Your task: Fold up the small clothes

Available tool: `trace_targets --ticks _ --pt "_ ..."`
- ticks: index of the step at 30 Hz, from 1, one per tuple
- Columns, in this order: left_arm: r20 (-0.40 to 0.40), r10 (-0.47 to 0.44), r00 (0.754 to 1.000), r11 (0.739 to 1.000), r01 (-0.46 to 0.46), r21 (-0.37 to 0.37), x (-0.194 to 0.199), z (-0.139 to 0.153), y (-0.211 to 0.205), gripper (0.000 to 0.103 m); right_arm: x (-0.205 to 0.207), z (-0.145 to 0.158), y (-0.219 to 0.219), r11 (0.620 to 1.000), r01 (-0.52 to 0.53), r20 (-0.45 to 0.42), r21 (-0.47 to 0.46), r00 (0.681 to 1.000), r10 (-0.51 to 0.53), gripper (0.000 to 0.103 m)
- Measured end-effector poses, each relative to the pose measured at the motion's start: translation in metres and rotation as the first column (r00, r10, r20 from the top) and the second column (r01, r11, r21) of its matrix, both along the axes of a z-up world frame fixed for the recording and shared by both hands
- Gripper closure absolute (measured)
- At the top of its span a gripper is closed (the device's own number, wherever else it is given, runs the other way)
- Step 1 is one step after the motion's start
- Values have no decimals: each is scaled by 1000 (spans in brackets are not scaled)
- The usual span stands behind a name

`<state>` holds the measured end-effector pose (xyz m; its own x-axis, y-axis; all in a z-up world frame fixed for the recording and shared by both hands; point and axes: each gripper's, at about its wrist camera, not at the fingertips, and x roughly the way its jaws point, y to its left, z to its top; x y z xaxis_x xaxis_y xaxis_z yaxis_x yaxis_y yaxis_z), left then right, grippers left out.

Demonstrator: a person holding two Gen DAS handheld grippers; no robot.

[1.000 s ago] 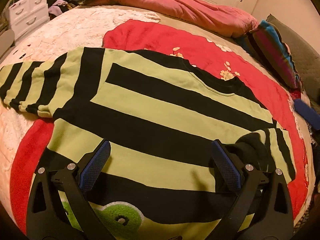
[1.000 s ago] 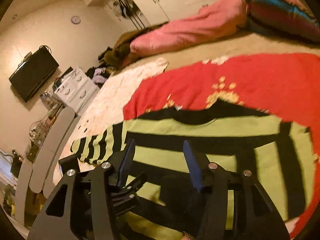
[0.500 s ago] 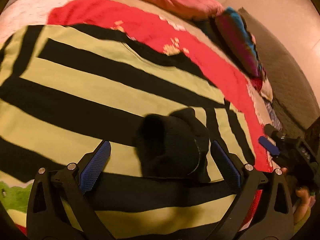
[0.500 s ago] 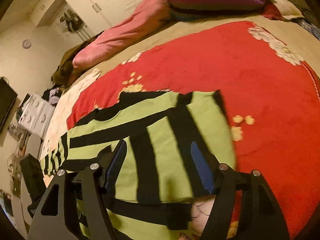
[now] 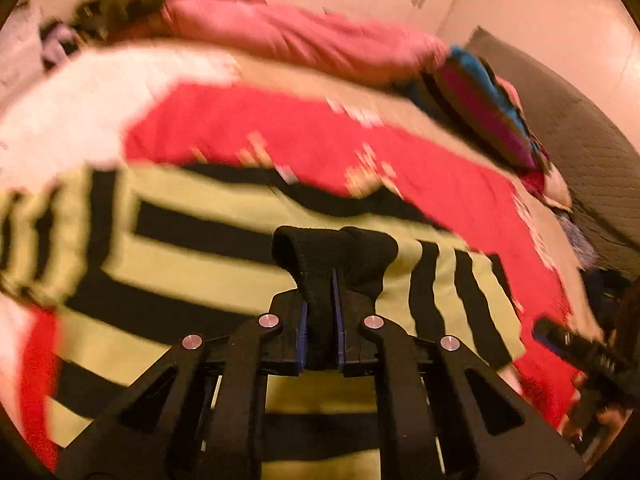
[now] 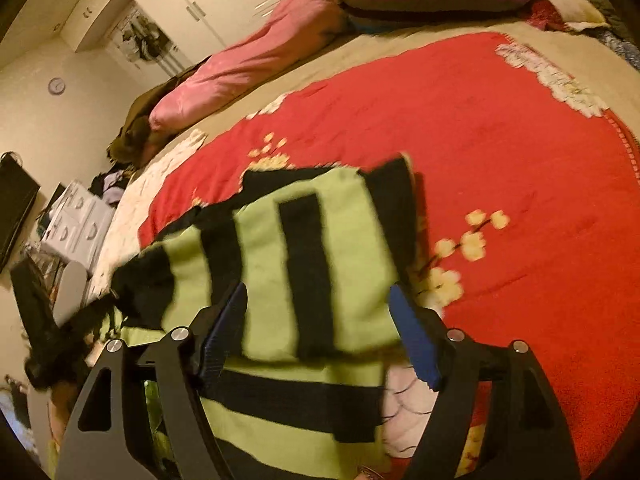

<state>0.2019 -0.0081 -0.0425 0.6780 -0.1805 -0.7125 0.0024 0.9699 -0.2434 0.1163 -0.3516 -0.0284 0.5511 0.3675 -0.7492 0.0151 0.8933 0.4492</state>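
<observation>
A: Left tool (image 5: 320, 312)?
B: Stood wide open a second ago above the striped sweater (image 5: 192, 248); now clamped tight on the black cuff (image 5: 332, 252) of the folded-over sleeve, cuff bunched above the pads and raised off the sweater's body.

A: Right tool (image 6: 320, 328)?
B: Swung across from the sweater's middle to its outer edge beside the red blanket (image 6: 500, 152). Jaws narrower before, now opening, striped sleeve fabric lying between them, not pinched.
</observation>
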Motion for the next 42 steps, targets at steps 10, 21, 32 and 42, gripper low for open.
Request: trace_targets --ticks 10,21,32,42 --pt "-11 150 989 983 -148 105 14 -16 58 98 5 -8 43 993 -104 -22 -46 994 104 31" --pt "8 301 954 937 -297 186 6 -33 104 64 10 -16 80 973 -178 -29 -149 984 175 31" --pt "99 87 991 973 -106 206 -15 -11 37 64 14 -15 83 958 -143 1 -250 989 148 31" --pt "-125 97 987 971 -66 231 8 -70 29 46 31 -47 87 952 -148 -76 -269 988 132 31"
